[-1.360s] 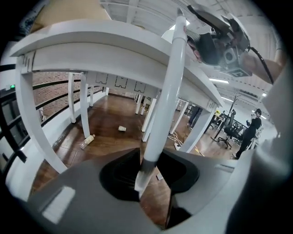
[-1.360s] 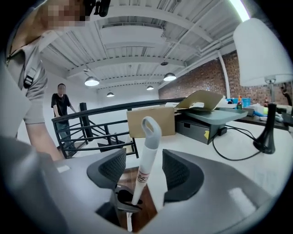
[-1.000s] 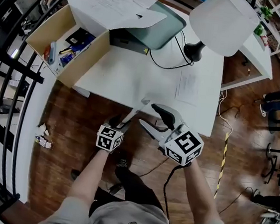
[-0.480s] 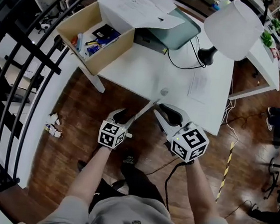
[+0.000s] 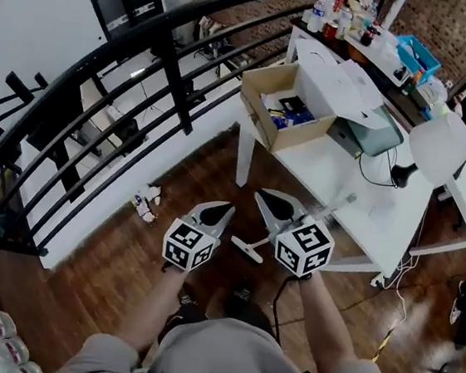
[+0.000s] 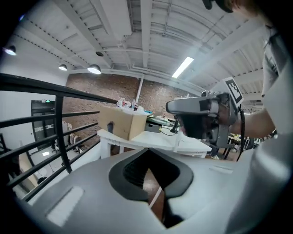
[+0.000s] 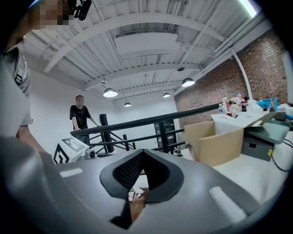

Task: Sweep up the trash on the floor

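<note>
Both tongs are held low over the wood floor (image 5: 107,267). The left tongs (image 5: 223,210) are closed, tips together, with nothing in them. The right tongs (image 5: 265,200) are closed too, and they hold nothing.

A thin white stick (image 5: 247,248) shows between the two tongs. It slants up past the right tongs to the edge of the white table (image 5: 358,187). Neither tongs hold it.

The trash (image 5: 144,203) is a small heap of crumpled white bits. It lies on the floor off to the left of the left tongs, close to the foot of the black rail (image 5: 104,66).

Ahead of the tongs, an open brown box (image 5: 301,137) sits on the near corner of the table. Blue and black things (image 5: 283,112) lie inside it, too small to tell what they are. A big white sheet (image 5: 340,89) lies over the far side of the box. Just past the box, to the right, is a grey printer (image 5: 368,138), and a white lamp (image 5: 438,150) stands further right.

Far ahead of the right tongs, a blue bin (image 5: 417,54) sits on another table. I cannot tell what is in it. Bottles (image 5: 341,10) stand in a bunch to its left.

In the right gripper view a person (image 7: 81,116) stands behind the rail, well away from the tongs.
</note>
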`<state>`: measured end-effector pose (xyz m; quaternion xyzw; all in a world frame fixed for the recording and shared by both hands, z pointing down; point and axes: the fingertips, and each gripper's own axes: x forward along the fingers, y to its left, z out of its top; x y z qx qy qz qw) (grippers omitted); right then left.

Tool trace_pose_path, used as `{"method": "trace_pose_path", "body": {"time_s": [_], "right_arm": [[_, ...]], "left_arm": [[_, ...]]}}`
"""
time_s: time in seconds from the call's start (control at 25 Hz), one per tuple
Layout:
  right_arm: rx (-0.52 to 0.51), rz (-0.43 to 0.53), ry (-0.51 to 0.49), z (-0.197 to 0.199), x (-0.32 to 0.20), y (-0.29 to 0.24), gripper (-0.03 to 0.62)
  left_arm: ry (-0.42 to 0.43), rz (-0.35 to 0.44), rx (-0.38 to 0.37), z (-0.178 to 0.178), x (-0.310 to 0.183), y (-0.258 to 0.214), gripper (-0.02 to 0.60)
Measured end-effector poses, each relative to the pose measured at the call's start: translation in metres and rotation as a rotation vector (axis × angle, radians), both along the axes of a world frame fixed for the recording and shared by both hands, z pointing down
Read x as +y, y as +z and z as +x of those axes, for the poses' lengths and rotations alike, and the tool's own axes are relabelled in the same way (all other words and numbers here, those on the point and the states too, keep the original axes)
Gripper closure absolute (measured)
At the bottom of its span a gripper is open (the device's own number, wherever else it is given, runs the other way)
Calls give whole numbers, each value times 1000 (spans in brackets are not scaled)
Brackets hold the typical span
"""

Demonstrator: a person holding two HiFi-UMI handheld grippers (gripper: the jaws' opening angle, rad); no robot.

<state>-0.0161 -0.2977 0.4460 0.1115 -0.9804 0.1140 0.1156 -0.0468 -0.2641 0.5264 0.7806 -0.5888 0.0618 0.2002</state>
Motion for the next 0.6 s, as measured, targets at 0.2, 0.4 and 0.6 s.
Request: {"method": "trace_pose_path", "body": {"time_s": [0.2, 0.4, 0.6], "right_arm": [[-42, 26, -102, -88, 83, -33, 594], [-77, 25, -231, -167, 165, -51, 594], [-90, 58, -292, -209, 222, -61, 594]], "left_arm": [[-93, 83, -34, -72, 80, -61, 577], [-226, 139, -100, -151, 160, -97, 577], [-295, 160, -118, -195, 222, -119, 577]]}}
